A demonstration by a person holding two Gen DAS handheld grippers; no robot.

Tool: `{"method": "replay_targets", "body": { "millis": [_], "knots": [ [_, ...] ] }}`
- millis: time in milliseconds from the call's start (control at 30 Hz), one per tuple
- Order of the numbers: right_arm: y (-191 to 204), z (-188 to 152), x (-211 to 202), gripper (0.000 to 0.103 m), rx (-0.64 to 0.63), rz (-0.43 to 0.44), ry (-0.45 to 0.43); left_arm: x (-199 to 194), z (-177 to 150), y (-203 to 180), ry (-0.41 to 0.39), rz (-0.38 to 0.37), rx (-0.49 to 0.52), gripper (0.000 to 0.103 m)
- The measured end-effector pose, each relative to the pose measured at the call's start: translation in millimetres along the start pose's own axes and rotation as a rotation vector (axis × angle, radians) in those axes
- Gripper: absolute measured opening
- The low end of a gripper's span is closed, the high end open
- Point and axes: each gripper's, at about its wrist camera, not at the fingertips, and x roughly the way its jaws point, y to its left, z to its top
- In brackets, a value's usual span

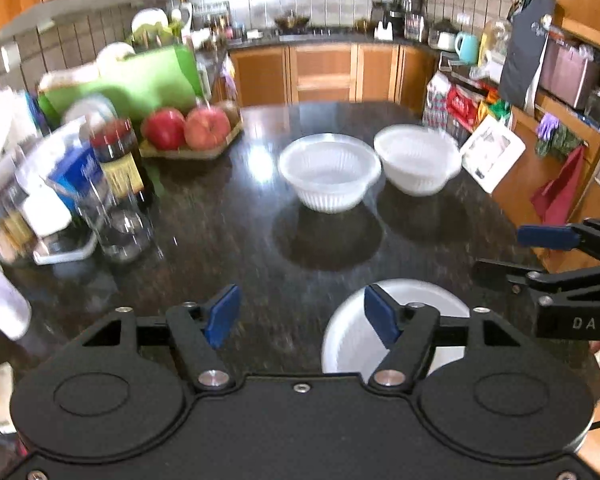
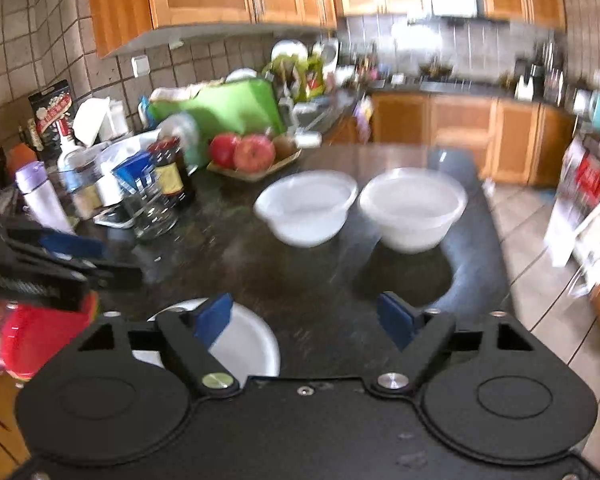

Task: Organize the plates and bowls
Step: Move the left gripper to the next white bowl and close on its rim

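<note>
Two white bowls (image 1: 329, 172) side by side on dark worktop (image 1: 228, 240) (slightly blurry), plate (image 1: 352, 344) nearer, jaws apart.

From my left wrist view, the white plate (image 1: 384, 332) at 6 o'clock is half hidden: my left hand-held gripper (image 1: 302, 316) body covers its near side and one blue pad crosses its face. The right hand-held gripper (image 1: 500, 252) at 3 o'clock is cut off by the frame edge, so I see only its tips. The clutter of jars and boxes (image 1: 80, 184) at 9 o'clock is smeared by motion; I cannot read any label. In the right wrist view, both white bowls (image 2: 306, 208) (image 2: 414, 210) at 12 o'clock are blurred, their rims soft. The plate (image 2: 244, 344) at 7 o'clock is again partly covered. The far counter (image 2: 452, 86) items are too small to tell.
</note>
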Motion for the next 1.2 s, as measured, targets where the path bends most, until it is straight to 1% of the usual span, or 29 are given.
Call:
{"method": "replay_targets", "body": {
  "millis": [33,100,167,300,367,467,533,667,733,800,867,1033,1200],
  "knots": [
    [-1.6,5.3,-2.0,0.093,-0.037,-0.025,-0.022,-2.5,4.4,0.9,-0.019,0.005,0.001,0.077],
    [-4.3,15.9,-1.1,0.093,-0.091,-0.055,-0.028,-6.2,14.9,2.6,-0.054,0.009,0.015,0.079],
    [-10.7,26.8,2.6,0.093,-0.107,-0.067,-0.033,-5.8,25.9,4.9,-0.071,0.006,0.032,0.082],
    [-28.8,48.1,17.5,0.093,-0.049,-0.067,-0.028,5.1,48.8,10.8,-0.071,-0.006,0.04,0.084],
    [-38.8,59.1,28.0,0.093,-0.015,-0.07,-0.007,14.3,59.1,15.3,-0.056,-0.007,0.028,0.084],
    [-50.0,75.2,43.3,0.093,0.033,-0.075,0.014,32.1,73.0,23.3,-0.014,-0.015,0.012,0.084],
    [-56.6,87.4,54.2,0.093,0.079,-0.04,0.051,45.9,82.1,28.9,0.013,-0.014,-0.011,0.083],
    [-63.8,104.5,81.5,0.093,0.274,0.063,0.171,70.0,97.3,44.3,0.06,-0.025,-0.045,0.083],
    [-61.0,109.9,99.9,0.093,0.343,0.078,0.247,79.6,103.5,53.6,0.087,-0.038,-0.054,0.083],
    [-56.5,114.7,116.9,0.091,0.374,0.079,0.296,90.7,110.9,60.3,0.111,-0.043,-0.057,0.083],
    [-49.1,116.2,129.3,0.089,0.389,0.054,0.319,100.1,115.5,61.5,0.127,-0.035,-0.047,0.082],
    [-26.8,116.1,156.2,0.082,0.4,0.016,0.384,125.6,126.1,58.8,0.162,-0.026,0.012,0.082],
    [-15.5,109.8,177.1,0.079,0.418,-0.019,0.418,158.6,130.7,60.2,0.247,-0.074,0.041,0.078]
  ]
}}
